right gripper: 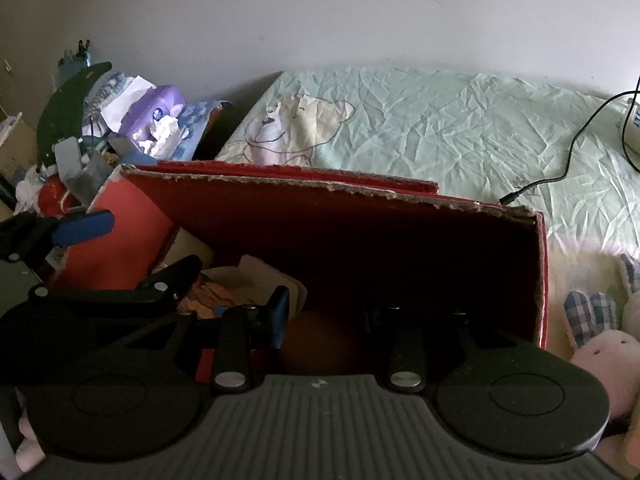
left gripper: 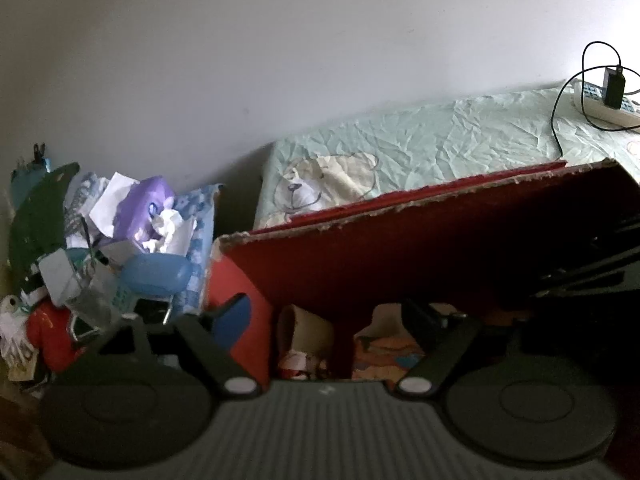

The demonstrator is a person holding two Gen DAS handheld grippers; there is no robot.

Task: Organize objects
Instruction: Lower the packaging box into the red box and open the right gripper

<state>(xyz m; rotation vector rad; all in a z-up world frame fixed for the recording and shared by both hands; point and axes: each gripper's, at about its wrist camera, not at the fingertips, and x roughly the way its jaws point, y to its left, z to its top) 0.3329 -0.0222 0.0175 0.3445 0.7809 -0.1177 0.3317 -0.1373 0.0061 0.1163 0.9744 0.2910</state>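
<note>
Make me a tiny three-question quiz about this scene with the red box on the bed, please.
1. True or false: the red box stands on a wooden desk.
2. What animal is drawn on the pale green sheet?
3. The black charger is plugged into: A) the wall, B) a white power strip, C) a laptop.

Key: 1 false, it is on the bed; 2 a bear; 3 B.

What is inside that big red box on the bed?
The red box holds a cardboard roll and some colourful printed paper. Its right half is too dark, and partly hidden by the grippers.
</note>
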